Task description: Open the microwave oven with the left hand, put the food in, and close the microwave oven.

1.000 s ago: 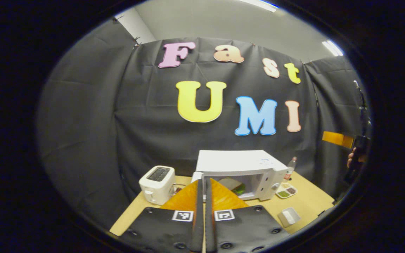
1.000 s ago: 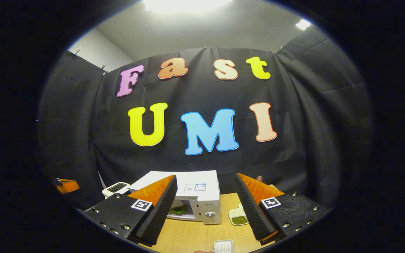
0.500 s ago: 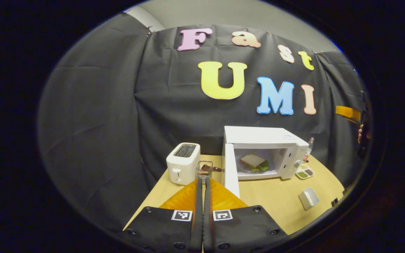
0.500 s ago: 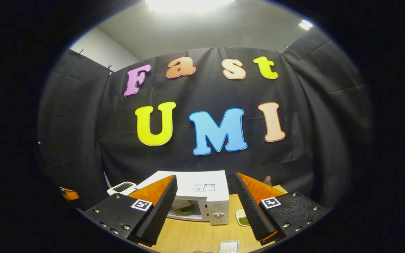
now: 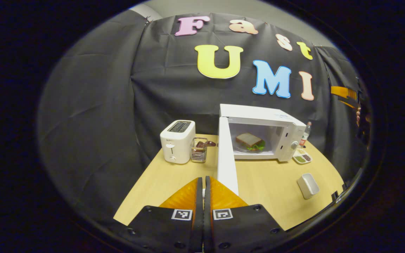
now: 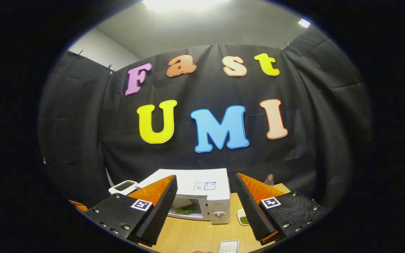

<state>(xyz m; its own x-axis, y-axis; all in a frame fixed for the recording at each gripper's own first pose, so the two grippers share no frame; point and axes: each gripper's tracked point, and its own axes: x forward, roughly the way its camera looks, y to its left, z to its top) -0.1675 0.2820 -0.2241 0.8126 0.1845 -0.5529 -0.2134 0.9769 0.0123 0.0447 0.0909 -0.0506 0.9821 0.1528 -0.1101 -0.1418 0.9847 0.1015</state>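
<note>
The wooden table (image 5: pixel 160 182) carries a microwave (image 5: pixel 276 123) (door open), toaster (image 5: pixel 177 140) and small dishes.

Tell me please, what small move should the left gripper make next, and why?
Probably bring the left gripper against the outer face of the open door and push it toward the microwave. The sandwich already lies inside, the door stands wide open, and the gripper, fingers together and holding nothing, sits just short of the door.

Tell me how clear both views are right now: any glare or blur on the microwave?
Left gripper view: sharp, evenly lit; the open microwave and sandwich read clearly, with fisheye bending at the edges. Right gripper view: ceiling light blows out the top, microwave small but unblurred.
</note>
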